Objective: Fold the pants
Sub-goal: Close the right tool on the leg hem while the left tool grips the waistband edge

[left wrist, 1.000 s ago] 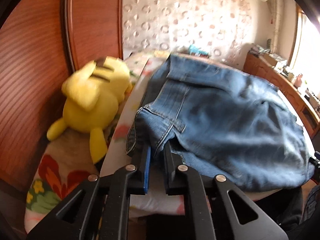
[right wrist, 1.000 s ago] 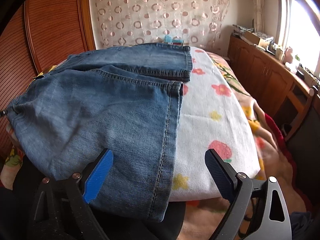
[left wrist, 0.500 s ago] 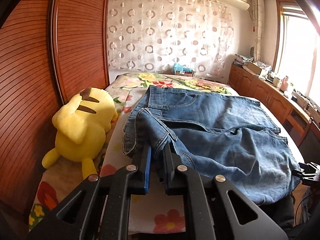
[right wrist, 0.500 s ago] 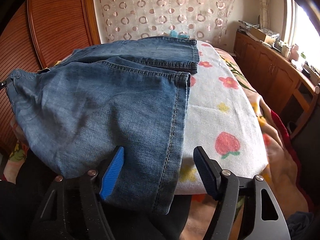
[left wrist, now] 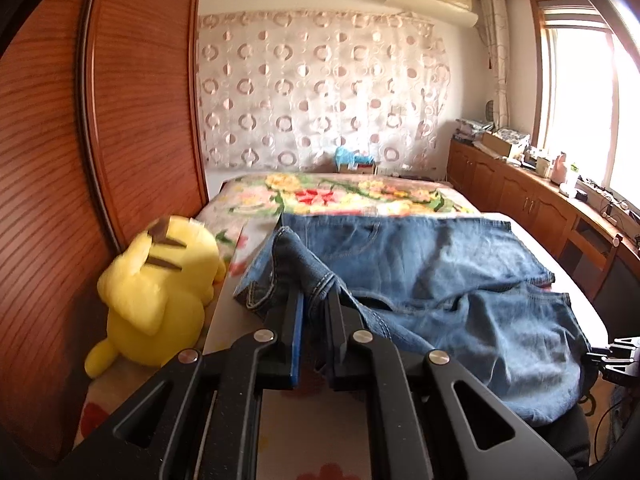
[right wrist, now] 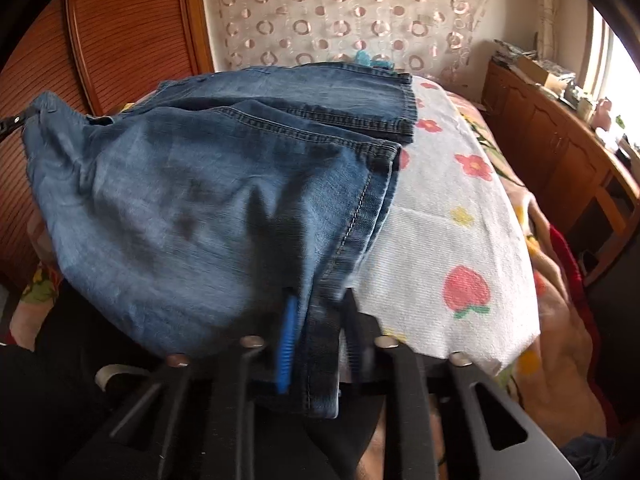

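Pinching the jeans (left wrist: pixel 460 280), both grippers' fingers (right wrist: pixel 289 336) lie partly buried in denim.

My left gripper (left wrist: pixel 314 320) points toward 12 o'clock in its own view, jaws drawn nearly together on a fold of denim, blue pad on the left finger. My right gripper (right wrist: pixel 316 332) likewise points toward 12 o'clock, jaws narrowed and pinching cloth between them; its fingers are motion-blurred. In the left wrist view, the right gripper's black tip shows at 3 o'clock near the frame edge.
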Demonstrator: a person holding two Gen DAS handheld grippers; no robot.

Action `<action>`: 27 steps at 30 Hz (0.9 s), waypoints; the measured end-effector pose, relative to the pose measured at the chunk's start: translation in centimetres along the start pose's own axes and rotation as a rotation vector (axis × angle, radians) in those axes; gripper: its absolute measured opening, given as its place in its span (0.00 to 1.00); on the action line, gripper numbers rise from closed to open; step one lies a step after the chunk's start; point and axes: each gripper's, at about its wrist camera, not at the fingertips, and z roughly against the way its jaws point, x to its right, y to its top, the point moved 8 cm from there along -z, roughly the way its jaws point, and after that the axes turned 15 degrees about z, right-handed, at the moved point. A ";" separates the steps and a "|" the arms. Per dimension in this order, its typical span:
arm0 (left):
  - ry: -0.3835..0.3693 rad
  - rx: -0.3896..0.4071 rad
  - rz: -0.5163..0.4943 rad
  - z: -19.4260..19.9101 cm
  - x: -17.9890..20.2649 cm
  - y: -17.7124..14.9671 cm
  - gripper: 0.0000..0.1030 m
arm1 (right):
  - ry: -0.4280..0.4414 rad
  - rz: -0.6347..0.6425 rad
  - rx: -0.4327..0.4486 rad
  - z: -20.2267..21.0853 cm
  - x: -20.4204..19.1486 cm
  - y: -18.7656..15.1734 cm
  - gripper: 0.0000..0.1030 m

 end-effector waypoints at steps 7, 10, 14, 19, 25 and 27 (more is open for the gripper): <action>-0.036 0.048 -0.012 -0.7 1.9 3.5 0.09 | 0.033 0.039 0.134 3.5 1.0 4.4 0.11; -0.043 0.070 -0.024 -1.2 2.8 4.9 0.09 | 0.002 0.079 0.186 4.8 2.1 7.6 0.11; -0.055 0.090 -0.014 -1.9 3.4 6.6 0.09 | -0.047 0.102 0.241 5.5 3.9 10.9 0.11; -0.033 0.102 -0.036 -3.5 3.5 8.3 0.09 | -0.057 0.066 0.263 4.5 6.3 13.0 0.11; -0.004 0.082 -0.053 -6.7 2.9 8.4 0.09 | -0.041 0.049 0.196 -0.4 7.9 13.7 0.11; 0.005 0.059 -0.059 -8.2 2.8 8.0 0.09 | -0.031 0.036 0.158 -2.8 8.3 14.0 0.11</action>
